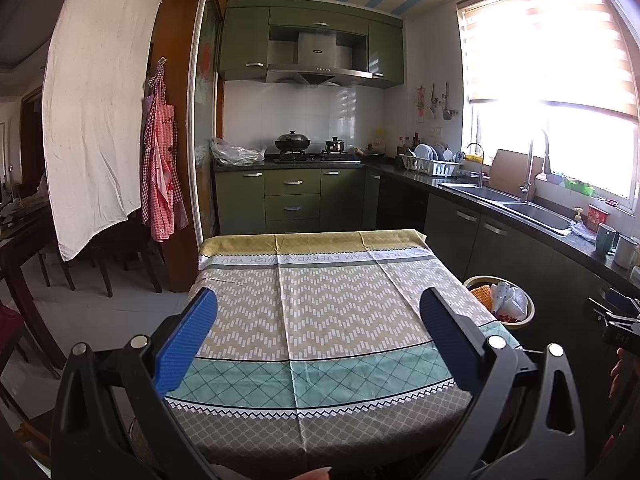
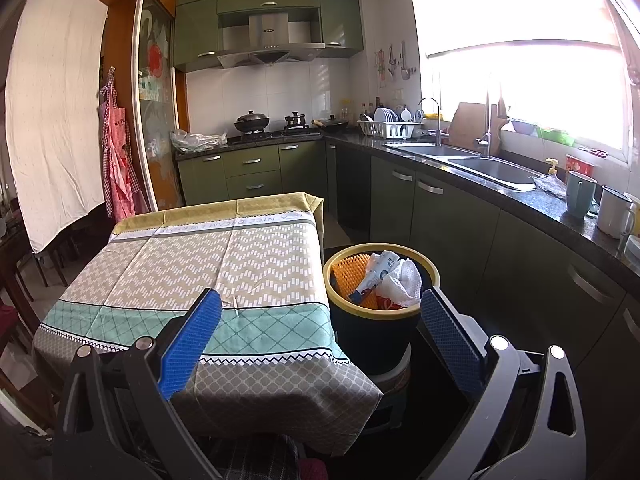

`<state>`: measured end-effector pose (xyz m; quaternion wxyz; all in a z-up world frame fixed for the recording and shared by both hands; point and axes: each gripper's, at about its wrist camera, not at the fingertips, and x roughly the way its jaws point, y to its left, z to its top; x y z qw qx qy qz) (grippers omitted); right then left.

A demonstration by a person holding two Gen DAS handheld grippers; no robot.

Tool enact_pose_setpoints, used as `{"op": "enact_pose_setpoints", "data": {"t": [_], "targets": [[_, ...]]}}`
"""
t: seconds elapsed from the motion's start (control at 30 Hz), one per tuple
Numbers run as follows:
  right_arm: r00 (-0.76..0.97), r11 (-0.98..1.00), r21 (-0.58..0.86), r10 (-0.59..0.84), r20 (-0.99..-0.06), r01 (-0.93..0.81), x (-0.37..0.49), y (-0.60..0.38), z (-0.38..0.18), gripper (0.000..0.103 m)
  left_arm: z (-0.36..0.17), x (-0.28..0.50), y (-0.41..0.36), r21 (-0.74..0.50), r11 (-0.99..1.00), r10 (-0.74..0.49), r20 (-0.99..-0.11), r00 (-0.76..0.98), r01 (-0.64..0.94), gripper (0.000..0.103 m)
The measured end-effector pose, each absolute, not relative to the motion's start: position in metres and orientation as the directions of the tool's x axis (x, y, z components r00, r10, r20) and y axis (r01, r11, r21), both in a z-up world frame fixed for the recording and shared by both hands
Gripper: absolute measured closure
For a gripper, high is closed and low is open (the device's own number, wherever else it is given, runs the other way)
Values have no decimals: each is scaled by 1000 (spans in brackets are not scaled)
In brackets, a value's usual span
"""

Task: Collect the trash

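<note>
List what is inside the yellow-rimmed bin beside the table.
The bin holds an orange mesh piece, a printed carton and crumpled white paper. Anything beneath them is covered.

Patterned tablecloth [image 1: 320, 304] over a kitchen table; green cabinets [image 1: 292, 196] behind, wok [image 1: 292, 141] on the stove, dish rack [image 1: 434, 164] beside a double sink [image 2: 472, 162], checked apron [image 1: 162, 160] hanging left.

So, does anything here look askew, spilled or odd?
Nothing spilled. The bin beside the table is heaped with trash above its rim, and a small white scrap lies on the tablecloth.
</note>
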<state>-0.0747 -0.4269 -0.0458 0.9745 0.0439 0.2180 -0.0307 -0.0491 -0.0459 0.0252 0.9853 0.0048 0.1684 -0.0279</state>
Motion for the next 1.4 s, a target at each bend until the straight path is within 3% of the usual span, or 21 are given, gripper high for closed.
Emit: {"op": "enact_pose_setpoints", "data": {"t": [1.4], "targets": [[899, 995, 70, -33, -438, 70, -70, -425, -51, 5, 25, -46, -49, 9, 996, -77, -347, 935, 85, 7]]}}
